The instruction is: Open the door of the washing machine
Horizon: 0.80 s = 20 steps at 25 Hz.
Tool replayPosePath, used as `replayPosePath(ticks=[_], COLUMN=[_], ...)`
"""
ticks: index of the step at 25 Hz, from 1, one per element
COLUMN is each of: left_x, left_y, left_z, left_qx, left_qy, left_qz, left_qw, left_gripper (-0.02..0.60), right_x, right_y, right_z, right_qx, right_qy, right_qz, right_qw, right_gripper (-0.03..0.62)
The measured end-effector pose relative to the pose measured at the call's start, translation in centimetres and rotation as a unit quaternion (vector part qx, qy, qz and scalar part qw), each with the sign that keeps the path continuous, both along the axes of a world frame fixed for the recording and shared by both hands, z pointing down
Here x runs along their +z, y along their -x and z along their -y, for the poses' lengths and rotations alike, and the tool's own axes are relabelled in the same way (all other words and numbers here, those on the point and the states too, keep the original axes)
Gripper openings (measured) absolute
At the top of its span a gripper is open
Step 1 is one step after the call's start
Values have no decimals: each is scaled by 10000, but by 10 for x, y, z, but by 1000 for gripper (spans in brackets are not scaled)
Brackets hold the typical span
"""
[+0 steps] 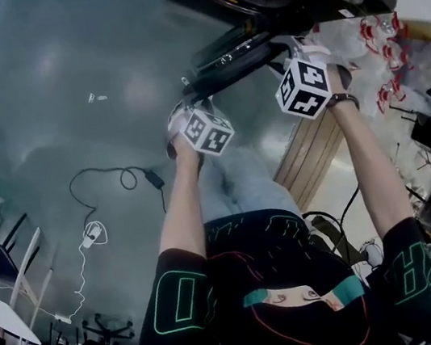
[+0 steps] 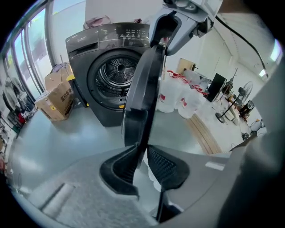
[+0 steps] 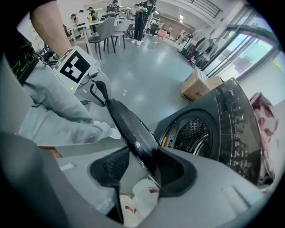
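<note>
Between the pads of my left gripper (image 2: 142, 150) sits the washing machine door (image 2: 140, 95), pinched at its rim. My right gripper (image 3: 143, 152) straddles the same rim, spread wide, not squeezing. I'd hold firm and follow the hinge's arc. Count: one washing machine (image 2: 82, 53), one door swung well clear, two grippers.

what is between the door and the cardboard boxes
The washer with its open drum, left of the door, right of the boxes; left gripper view.
</note>
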<state>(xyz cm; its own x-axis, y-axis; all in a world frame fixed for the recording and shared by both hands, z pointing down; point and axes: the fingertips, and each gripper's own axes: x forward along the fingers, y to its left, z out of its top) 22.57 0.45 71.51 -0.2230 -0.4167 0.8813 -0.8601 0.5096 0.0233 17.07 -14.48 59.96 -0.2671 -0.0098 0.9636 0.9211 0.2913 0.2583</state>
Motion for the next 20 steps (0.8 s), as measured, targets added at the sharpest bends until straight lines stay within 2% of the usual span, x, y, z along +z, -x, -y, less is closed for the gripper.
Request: replayPosePath(ticks=[8,13,16,20], left_x=[5,8,10,11], left_y=[-67,-95,-109,-143], left_z=[26,46,58,81], left_qx=[-348,-1011,-1411,-1752], left_qy=[-27,92,249,285], left_qz=[-192,-206,-89,-281], left_qw=[9992,9946,9896,9837], left_gripper=[75,80,80,80], right_x=[1,2,3,4], right_y=[-44,-63,-70,-92], right_z=[16,30,37,50], right_qx=[-663,-1124,-1556,-2006], right_qy=[-221,24,76,93], right_qz=[-35,56,96,92], right_qw=[9976,9936,9878,9796], right_gripper=[198,198,199,198])
